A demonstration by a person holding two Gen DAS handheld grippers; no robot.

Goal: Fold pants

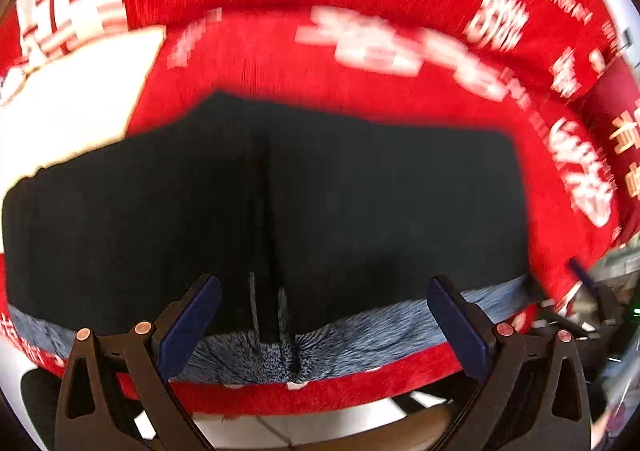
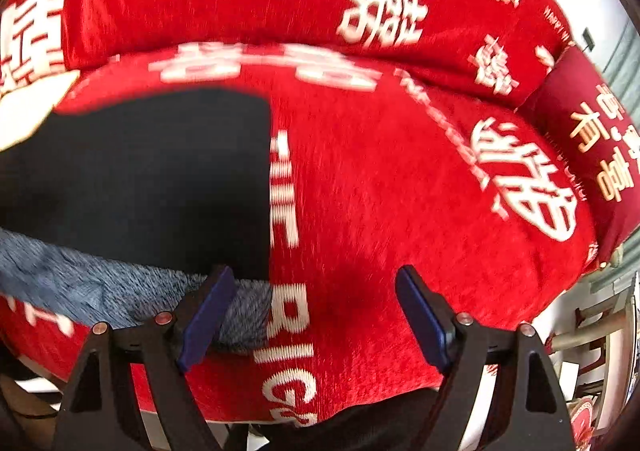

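Looking over the red sofa cover (image 1: 280, 63) with its white lettering, we find the black pants (image 1: 360, 203) lying flat on the seat, their blue fuzzy lining (image 1: 360, 325) showing along the near edge. Our left gripper (image 1: 324, 325) is spread wide over that edge; our right gripper (image 2: 314, 315) is spread too, at the pants' right corner.

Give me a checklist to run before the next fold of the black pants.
1. Left gripper open, nothing held: ok.
2. Right gripper open, nothing held: ok.
3. Black pants lie flat on the red cover: ok.
4. Grey fleece waistband faces both grippers: ok.
5. Right gripper straddles the pants' right corner: ok.
6. Far end of the pants wrinkle-free: cannot tell, blurred.
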